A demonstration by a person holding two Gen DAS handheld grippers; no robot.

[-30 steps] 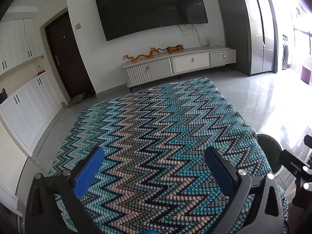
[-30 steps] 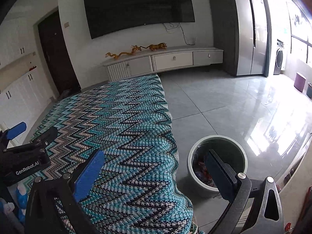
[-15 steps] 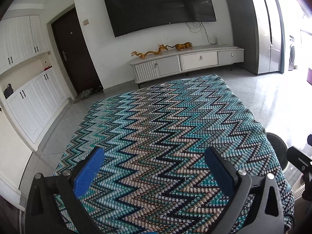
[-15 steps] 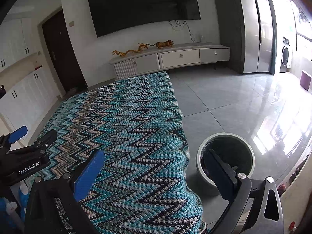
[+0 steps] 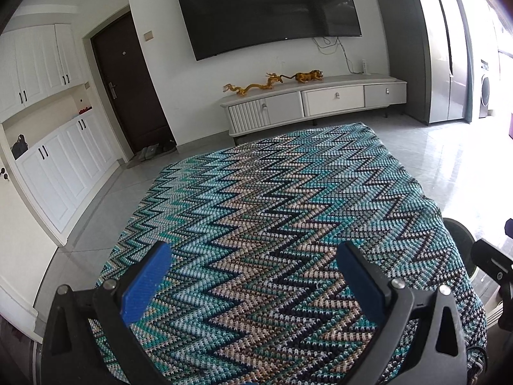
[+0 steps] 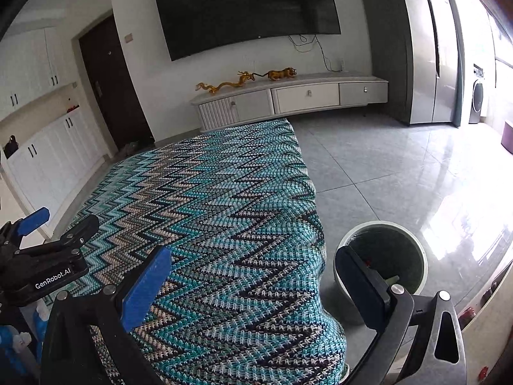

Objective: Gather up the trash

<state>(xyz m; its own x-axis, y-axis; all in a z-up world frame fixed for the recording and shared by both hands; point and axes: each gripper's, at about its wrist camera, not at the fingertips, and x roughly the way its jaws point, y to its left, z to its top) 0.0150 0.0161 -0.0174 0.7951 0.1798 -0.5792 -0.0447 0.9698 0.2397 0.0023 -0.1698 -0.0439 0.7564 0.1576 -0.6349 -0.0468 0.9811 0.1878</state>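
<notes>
both grippers raised, views tilted upward

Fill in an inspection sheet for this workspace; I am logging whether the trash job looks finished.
Surface: zigzag knitted cloth covers the table; no trash seen on it.
Job's things: trash bin on the floor beside the table's right edge, dark liner, a few scraps inside.
Clutter: blue-and-white bottles, low at the frame's left edge.
Grippers: left gripper open, empty; right gripper open, empty.
Cables: wires hang below the TV.
Surroundings: TV cabinet, dark door, glossy tiled floor.
</notes>
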